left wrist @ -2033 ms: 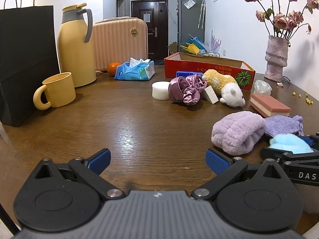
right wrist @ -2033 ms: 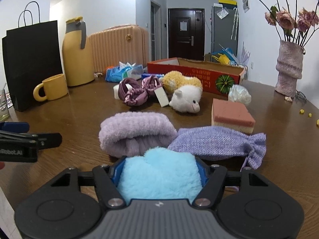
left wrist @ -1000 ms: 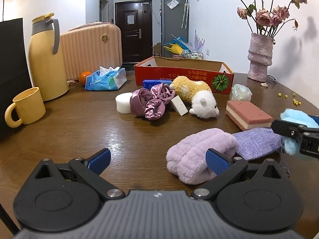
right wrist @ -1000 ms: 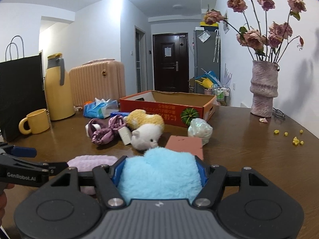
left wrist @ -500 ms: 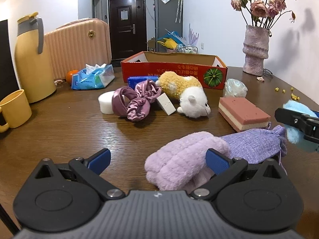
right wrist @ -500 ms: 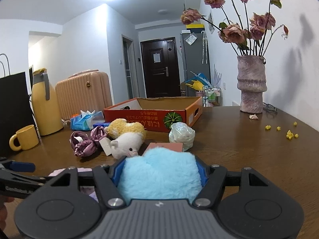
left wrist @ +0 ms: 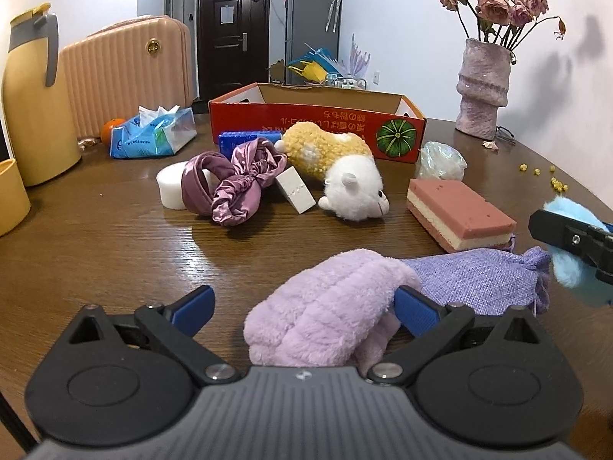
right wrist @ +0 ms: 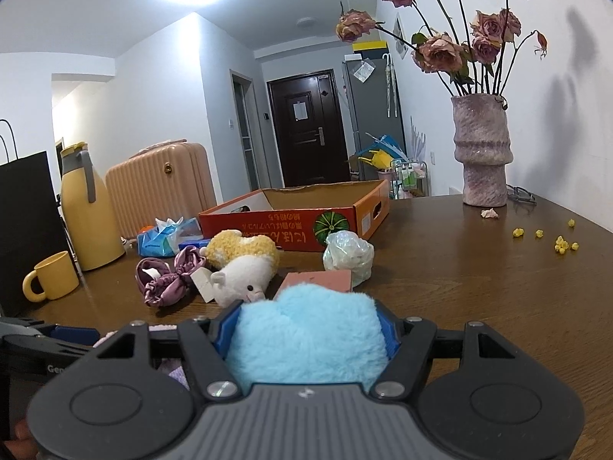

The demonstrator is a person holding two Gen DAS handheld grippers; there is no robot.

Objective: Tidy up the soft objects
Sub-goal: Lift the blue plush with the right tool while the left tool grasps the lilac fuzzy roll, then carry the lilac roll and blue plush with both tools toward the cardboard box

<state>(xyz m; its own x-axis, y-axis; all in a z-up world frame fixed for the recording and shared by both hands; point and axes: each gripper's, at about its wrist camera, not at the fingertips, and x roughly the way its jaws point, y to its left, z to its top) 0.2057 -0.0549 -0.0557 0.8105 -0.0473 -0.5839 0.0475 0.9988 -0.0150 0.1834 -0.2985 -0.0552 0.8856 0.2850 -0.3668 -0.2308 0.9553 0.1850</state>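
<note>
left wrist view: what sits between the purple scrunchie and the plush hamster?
A small white block, tilted, lies between the scrunchie and the hamster. The left wrist view shows it best.

The left hand-held gripper [left wrist: 302, 304] tilts downward, its blue-padded jaws spread wide and just now closing a little around the lilac plush roll [left wrist: 329, 314]; the right pad touches it, the left stands clear. The right hand-held gripper [right wrist: 308, 329] points nearly level, jaws clamped on the blue fluffy piece [right wrist: 306, 339].
</note>
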